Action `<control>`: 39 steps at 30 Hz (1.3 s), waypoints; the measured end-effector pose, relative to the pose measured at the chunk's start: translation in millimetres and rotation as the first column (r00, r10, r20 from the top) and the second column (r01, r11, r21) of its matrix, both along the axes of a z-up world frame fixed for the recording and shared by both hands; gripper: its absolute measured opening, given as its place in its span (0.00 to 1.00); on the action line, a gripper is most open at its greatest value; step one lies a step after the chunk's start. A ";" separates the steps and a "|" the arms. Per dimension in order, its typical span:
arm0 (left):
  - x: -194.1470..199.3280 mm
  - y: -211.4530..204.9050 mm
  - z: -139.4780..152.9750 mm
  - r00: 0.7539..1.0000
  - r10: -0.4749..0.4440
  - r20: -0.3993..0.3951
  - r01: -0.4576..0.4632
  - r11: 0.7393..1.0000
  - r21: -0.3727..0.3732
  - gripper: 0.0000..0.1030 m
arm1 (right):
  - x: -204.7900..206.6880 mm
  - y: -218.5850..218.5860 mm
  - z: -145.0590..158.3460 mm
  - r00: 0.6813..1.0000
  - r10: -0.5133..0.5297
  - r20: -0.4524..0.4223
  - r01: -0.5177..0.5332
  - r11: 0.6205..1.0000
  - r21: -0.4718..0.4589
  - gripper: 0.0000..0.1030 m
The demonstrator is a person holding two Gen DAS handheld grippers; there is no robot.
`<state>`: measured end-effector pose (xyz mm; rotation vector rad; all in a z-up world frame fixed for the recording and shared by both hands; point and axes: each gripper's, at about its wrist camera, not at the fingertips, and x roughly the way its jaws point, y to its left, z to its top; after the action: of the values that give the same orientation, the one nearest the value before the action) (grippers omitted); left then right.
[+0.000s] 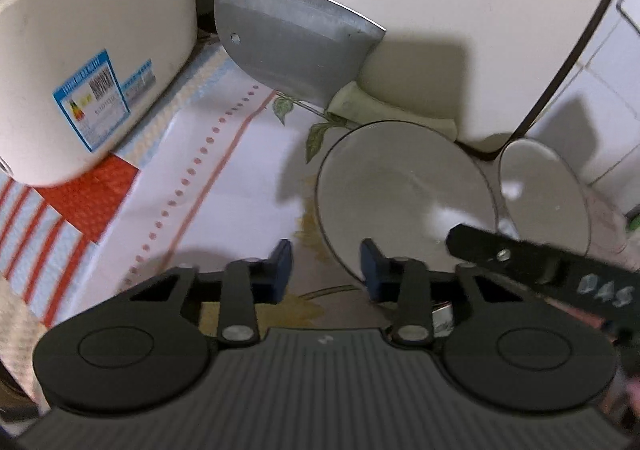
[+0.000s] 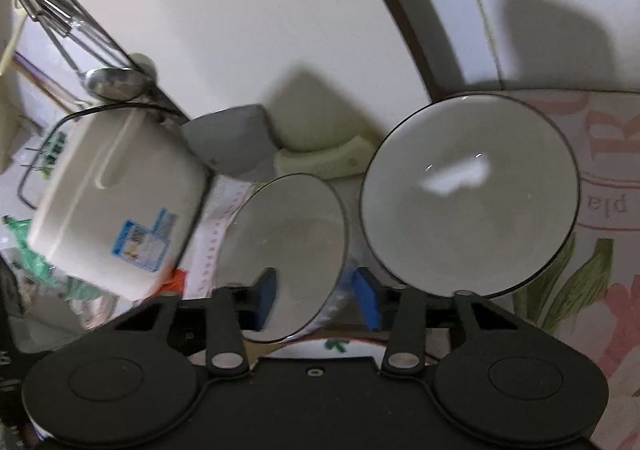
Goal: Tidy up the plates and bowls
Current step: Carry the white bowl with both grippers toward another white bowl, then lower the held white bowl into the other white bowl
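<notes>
Glazed ceramic, we judge: the near bowl (image 2: pixel 284 254) and far bowl (image 2: pixel 470 194) sit side by side on the cloth-covered surface (image 1: pixel 224 178), rigid, slick, chippable. Our right gripper (image 2: pixel 316 300) has its fingers spread astride the near bowl's rim, the best hold; our left gripper (image 1: pixel 326 268) is likewise spread, holding nothing.

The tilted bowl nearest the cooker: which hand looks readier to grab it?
The right gripper: its open fingers already straddle the tilted bowl rim. The left gripper sits mostly beside it.
</notes>
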<state>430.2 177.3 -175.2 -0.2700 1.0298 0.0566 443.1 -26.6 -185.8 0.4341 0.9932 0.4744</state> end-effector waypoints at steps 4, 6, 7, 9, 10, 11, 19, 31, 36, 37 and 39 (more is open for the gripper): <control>1.6 -3.5 -0.9 1.000 0.006 -0.008 -0.006 1.000 -0.022 0.18 | 0.6 5.9 -0.4 1.000 -0.019 0.019 0.020 0.997 -0.070 0.23; 2.9 -6.2 -0.1 1.000 -0.001 -0.011 0.001 1.000 -0.004 0.17 | 1.8 5.2 -1.6 0.999 -0.042 0.006 0.042 0.996 -0.085 0.20; 3.4 -6.7 0.2 1.000 -0.001 -0.014 0.001 1.000 -0.001 0.17 | 2.4 4.6 -1.7 0.999 -0.050 -0.003 0.049 0.995 -0.082 0.19; 4.7 -7.6 0.8 1.000 0.005 -0.023 -0.005 1.000 0.002 0.17 | 3.8 5.6 -1.5 0.998 -0.066 -0.022 0.064 0.994 -0.089 0.18; 5.8 -8.1 1.1 1.000 0.007 -0.027 -0.007 1.000 0.006 0.16 | 4.3 7.0 -1.4 0.997 -0.073 -0.029 0.069 0.993 -0.098 0.15; 6.4 -8.4 1.4 1.000 0.006 -0.030 -0.006 1.000 0.011 0.16 | 5.5 9.0 -1.6 0.996 -0.080 -0.033 0.076 0.991 -0.114 0.15; 11.3 -16.1 5.7 0.997 -0.042 -0.070 0.047 0.996 0.072 0.15 | 8.0 22.4 1.5 0.998 -0.060 -0.011 0.056 0.978 -0.199 0.18; -19.1 -6.6 46.2 0.994 -0.090 -0.067 0.093 0.995 0.042 0.15 | -19.9 17.7 46.3 0.999 -0.006 0.050 0.016 0.978 -0.206 0.18; -45.0 -3.2 64.8 0.991 -0.123 -0.051 0.126 0.991 0.055 0.15 | -43.2 21.7 64.5 0.998 0.029 0.060 -0.016 0.977 -0.212 0.18; -50.9 -1.6 68.0 0.991 -0.129 -0.047 0.131 0.990 0.052 0.15 | -49.7 21.9 69.0 0.997 0.038 0.064 -0.024 0.977 -0.211 0.18; -64.8 1.4 75.4 0.990 -0.141 -0.033 0.142 0.989 0.047 0.15 | -61.1 25.6 77.3 0.995 0.055 0.078 -0.037 0.974 -0.222 0.18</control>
<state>365.3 178.7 -99.8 -0.1511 1.0727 -0.0424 382.1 -1.0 -108.5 0.1905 0.9643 0.4149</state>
